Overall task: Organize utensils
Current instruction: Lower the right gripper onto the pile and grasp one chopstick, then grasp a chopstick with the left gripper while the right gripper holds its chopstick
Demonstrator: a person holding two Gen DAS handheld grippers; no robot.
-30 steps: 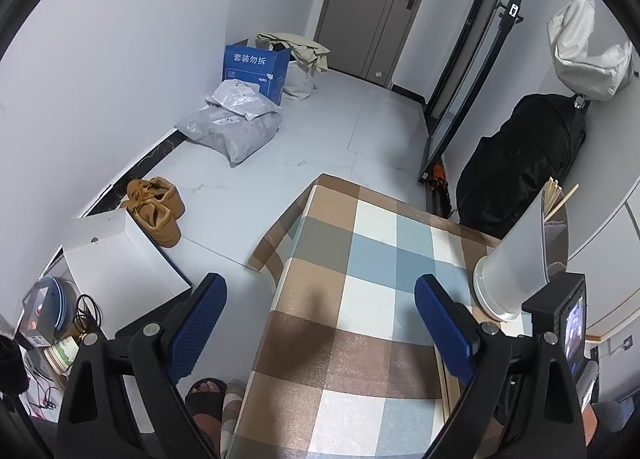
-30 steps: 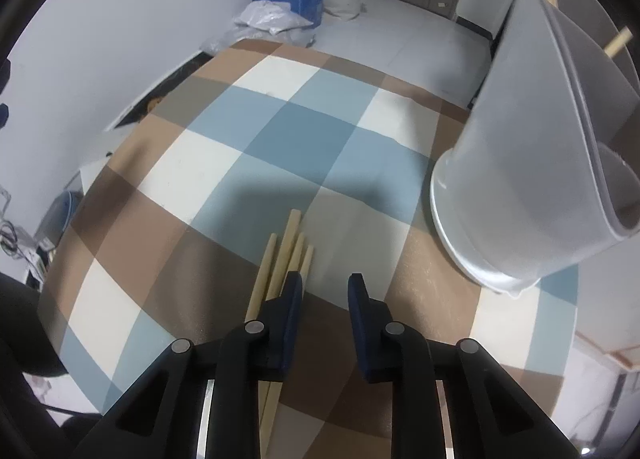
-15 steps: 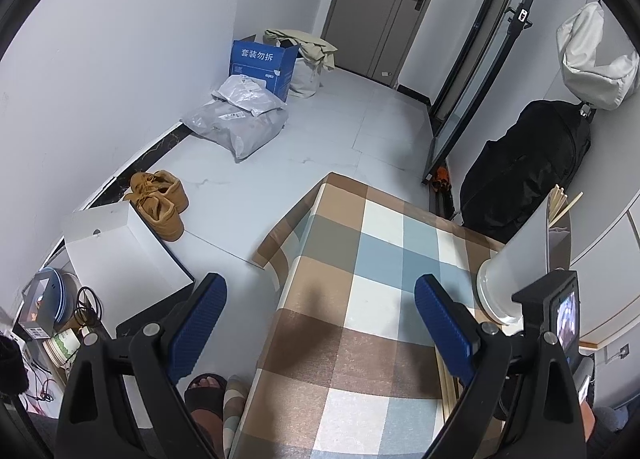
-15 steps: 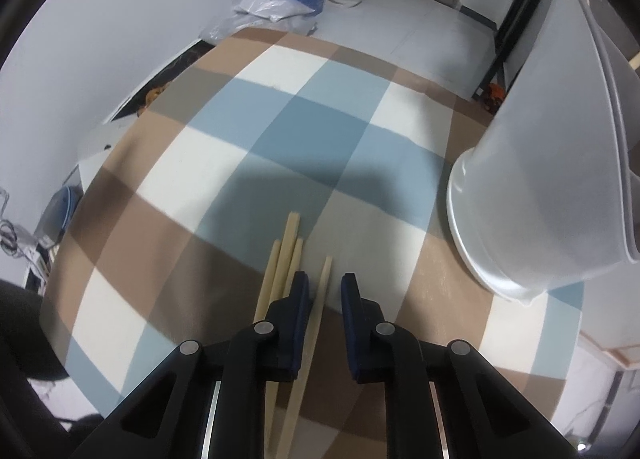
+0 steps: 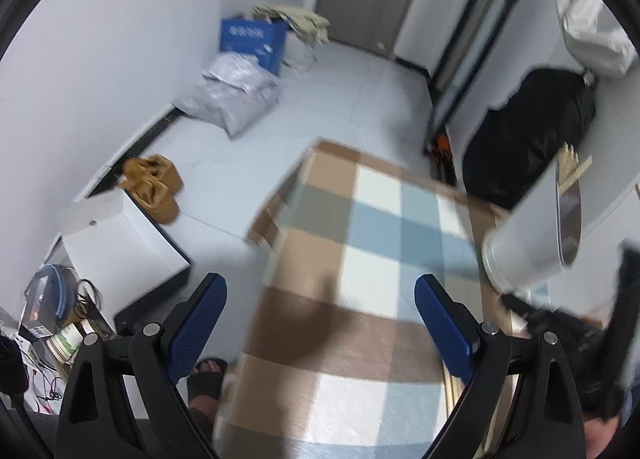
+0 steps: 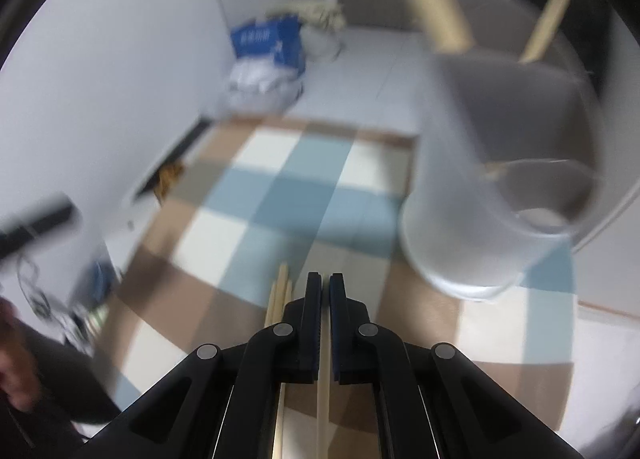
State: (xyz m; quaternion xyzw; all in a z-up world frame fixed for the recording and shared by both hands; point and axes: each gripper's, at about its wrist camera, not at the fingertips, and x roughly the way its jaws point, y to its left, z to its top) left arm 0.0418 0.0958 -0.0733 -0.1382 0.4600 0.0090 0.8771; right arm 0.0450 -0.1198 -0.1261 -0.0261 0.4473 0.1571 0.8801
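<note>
My right gripper (image 6: 325,279) hangs above the checked tablecloth (image 6: 256,195); its jaws are closing and pinch a single wooden chopstick (image 6: 323,399), which runs back between the pads. Several more chopsticks (image 6: 280,291) lie on the cloth just left of it. A tall white utensil holder (image 6: 480,227) stands to the right, with chopsticks (image 6: 432,7) sticking out of its top. My left gripper (image 5: 320,323) stands open and holds nothing, over the table's left edge. The holder (image 5: 528,243) stands to its right, with its chopsticks (image 5: 572,171) showing above the rim.
Left of the table the floor holds a white box (image 5: 120,243), brown shoes (image 5: 154,187), grey bags (image 5: 232,99) and a blue carton (image 5: 252,39). A black bag (image 5: 528,131) leans against the far right wall. A sandalled foot (image 5: 208,375) shows below the table.
The right gripper closed from slightly open onto one chopstick and rose with it from the pile, nearer the holder. The left gripper's view shifted a little and stayed open.
</note>
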